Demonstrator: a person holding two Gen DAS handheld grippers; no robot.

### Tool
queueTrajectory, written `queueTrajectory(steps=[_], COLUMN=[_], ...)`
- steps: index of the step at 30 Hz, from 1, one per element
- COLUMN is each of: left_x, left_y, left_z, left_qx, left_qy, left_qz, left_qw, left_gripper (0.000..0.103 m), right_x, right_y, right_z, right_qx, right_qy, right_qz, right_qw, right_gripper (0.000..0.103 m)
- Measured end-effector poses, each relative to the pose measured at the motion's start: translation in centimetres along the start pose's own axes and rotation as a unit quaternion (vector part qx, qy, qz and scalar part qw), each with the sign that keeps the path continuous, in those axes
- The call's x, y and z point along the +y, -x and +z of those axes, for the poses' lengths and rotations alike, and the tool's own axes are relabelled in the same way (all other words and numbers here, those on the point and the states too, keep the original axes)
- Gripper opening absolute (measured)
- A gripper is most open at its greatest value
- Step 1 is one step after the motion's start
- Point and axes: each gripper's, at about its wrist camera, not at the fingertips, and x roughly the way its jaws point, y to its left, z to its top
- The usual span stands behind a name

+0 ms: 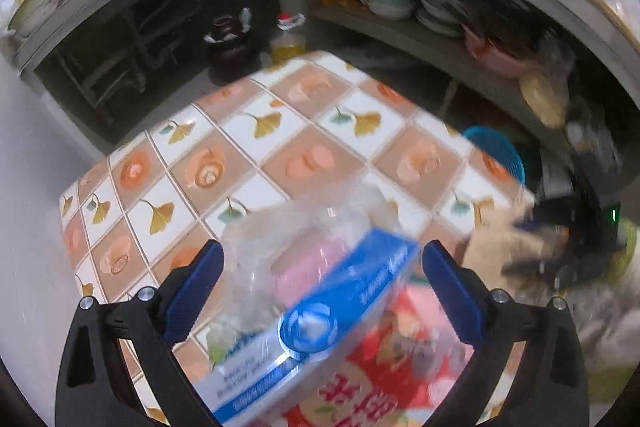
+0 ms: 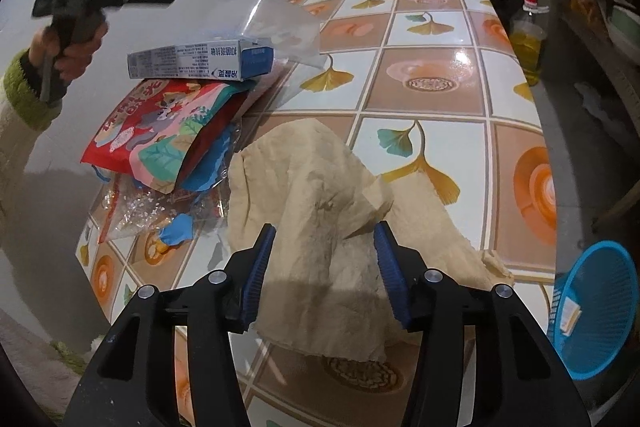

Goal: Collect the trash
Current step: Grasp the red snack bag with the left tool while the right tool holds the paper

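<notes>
I read the table covering as glossy, smooth patterned sheet (glare patches visible); the beige paper towel is matt and creased; the box is printed cardboard; the snack bag is shiny film; the basket is perforated blue plastic.
</notes>
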Motion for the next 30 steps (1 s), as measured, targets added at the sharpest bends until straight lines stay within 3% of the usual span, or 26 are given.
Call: queueTrajectory(steps=[2, 10, 13, 16, 21, 23, 26, 30], left_x=[-0.3, -0.5, -1.0, -1.4, -3.6, -4.9, -7.9, -12.5], left_y=[-0.1, -2.3, -1.9, -1.1, 0.6, 1.9, 4.8, 6.4], left_z=[1.0, 4.0, 4.2, 3.3, -0.7, -2.1, -4.3, -7.9], left_qx=[-0.003, 0.061, 0.062, 0.07, 0.109, 0.095, 0.033, -0.02], left_qy=[0.004, 0.091, 0.086, 0.077, 0.0, -0.017, -0.036, -0.082], left_qz=[-0.006, -0.001, 0.013, 0.002, -0.013, -0.006, 0.0, 0.076], left_qw=[1.0, 0.9939, 0.9942, 0.9946, 0.994, 0.9953, 0.9988, 0.9936], left_gripper=[0.097, 0.097, 0.097, 0.097, 0.097, 0.097, 0.097, 0.097], right_x=[-0.1, 0.0, 0.0, -0.1, -0.3, -0.5, -0.7, -0.7], right_y=[0.0, 0.2, 0.3, 0.3, 0.3, 0.2, 0.2, 0.2], right_z=[0.0, -0.4, -0.4, -0.4, -0.4, -0.3, -0.4, -0.4], right_qx=[-0.001, -0.008, -0.01, -0.011, -0.013, -0.015, -0.02, -0.023], right_qy=[-0.002, 0.001, 0.0, -0.004, -0.006, -0.008, -0.015, -0.02], right_qz=[0.003, 0.005, 0.003, 0.006, 0.014, 0.017, 0.023, 0.024], right_qw=[1.0, 1.0, 1.0, 1.0, 1.0, 1.0, 0.999, 0.999], right_gripper=[0.049, 0.051, 0.051, 0.051, 0.051, 0.051, 0.051, 0.051])
